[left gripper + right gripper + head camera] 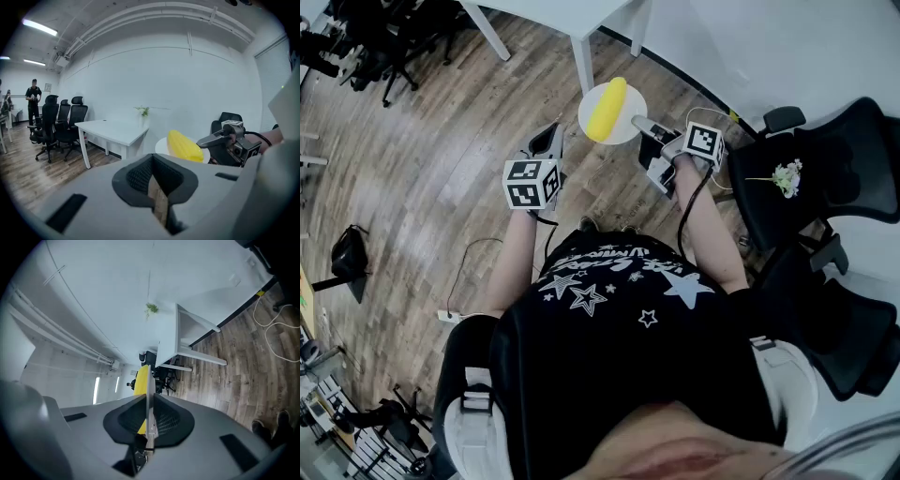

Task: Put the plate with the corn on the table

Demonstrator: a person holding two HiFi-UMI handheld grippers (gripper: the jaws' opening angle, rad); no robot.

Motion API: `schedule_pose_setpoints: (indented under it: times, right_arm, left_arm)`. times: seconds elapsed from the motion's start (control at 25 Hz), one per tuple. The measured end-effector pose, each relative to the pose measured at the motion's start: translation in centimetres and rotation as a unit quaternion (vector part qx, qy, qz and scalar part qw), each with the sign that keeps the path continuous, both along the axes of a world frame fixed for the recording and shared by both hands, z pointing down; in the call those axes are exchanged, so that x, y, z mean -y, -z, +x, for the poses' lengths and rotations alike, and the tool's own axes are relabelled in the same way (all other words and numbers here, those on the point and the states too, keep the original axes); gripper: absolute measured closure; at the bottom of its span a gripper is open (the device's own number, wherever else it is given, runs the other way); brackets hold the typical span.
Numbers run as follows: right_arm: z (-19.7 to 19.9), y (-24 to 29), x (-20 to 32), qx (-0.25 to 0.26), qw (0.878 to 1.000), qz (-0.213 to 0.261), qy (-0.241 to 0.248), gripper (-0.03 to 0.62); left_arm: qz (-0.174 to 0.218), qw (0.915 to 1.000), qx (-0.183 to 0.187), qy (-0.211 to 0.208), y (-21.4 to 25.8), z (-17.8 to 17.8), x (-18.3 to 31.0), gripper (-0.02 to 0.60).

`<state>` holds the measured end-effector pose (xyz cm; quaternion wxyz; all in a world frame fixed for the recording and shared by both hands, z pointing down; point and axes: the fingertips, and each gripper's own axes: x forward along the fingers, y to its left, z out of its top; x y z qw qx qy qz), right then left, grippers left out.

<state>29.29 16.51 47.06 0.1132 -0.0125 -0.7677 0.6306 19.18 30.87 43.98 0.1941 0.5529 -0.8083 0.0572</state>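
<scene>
As right tongs (639,123) pinch plate (635,103), corn (607,108) atop

No writing can be read for certain: the white lettering above the stars on the person's black shirt (609,281) is blurred.
</scene>
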Motion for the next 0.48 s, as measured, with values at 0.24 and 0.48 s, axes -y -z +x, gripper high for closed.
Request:
schedule_pose_setpoints:
  times: [0.24,0.48]
  right_arm:
    - [-0.4,0.0,0.0,0.004,1.0,-0.002,-0.002,0.562]
    - [-1.3,0.0,-0.6,0.005,1.0,0.0,0.001,0.56]
  left_arm:
    - [0.003,1.0,-0.001,-0.002,-0.4,-0.2,0.2,0.577]
    - [0.008,0.9999,-0.004,-0.005,-0.6,-1.0,0.2,0.577]
